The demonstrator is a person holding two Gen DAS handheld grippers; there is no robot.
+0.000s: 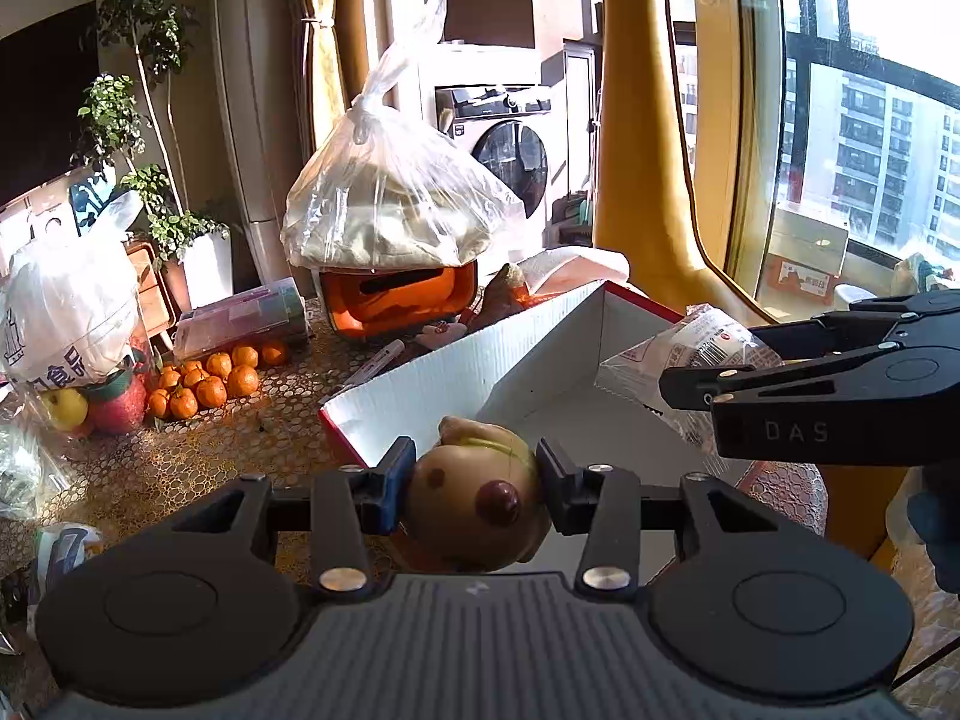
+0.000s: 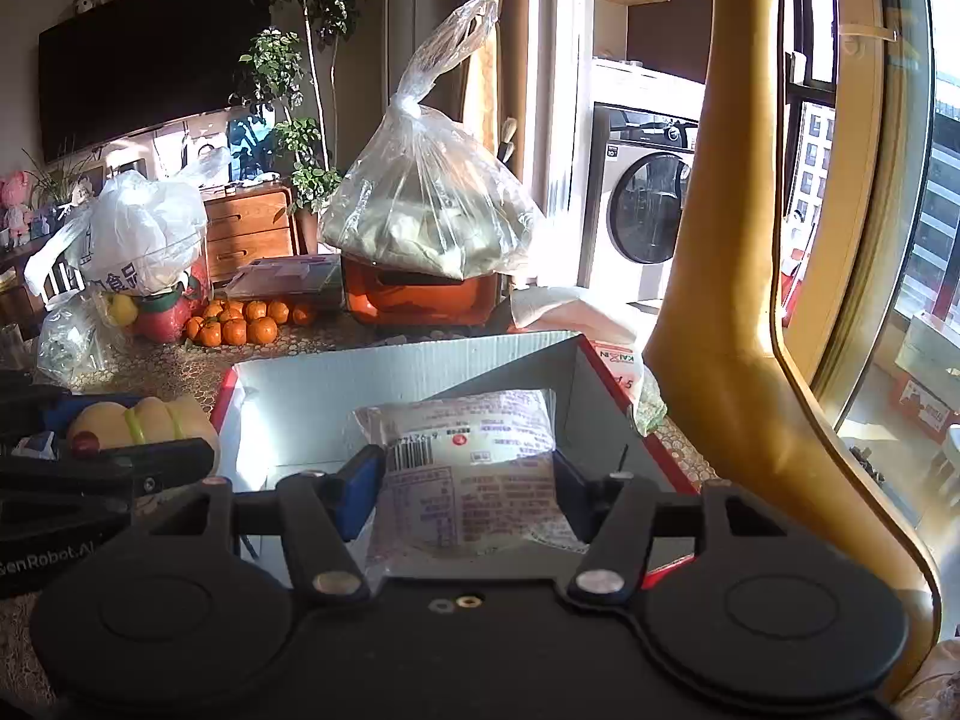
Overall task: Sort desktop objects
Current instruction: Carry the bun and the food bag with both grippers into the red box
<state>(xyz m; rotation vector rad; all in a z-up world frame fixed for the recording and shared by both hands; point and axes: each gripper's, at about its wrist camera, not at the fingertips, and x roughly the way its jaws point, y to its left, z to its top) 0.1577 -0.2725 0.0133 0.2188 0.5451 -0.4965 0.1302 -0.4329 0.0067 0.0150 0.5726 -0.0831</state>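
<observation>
Box (image 2: 414, 372) at frame centre sat empty; my left gripper (image 1: 474, 480) clenched a toy (image 1: 480, 498), right gripper (image 2: 468, 480) clenched a packet (image 2: 462, 450), neither dropped yet.

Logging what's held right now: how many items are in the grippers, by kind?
Toy figure: 1, the toy figure clamped in the left gripper beside the cardboard box.
Food packet: 1, the sealed packet in the right gripper over the box.
Total: 2
</observation>
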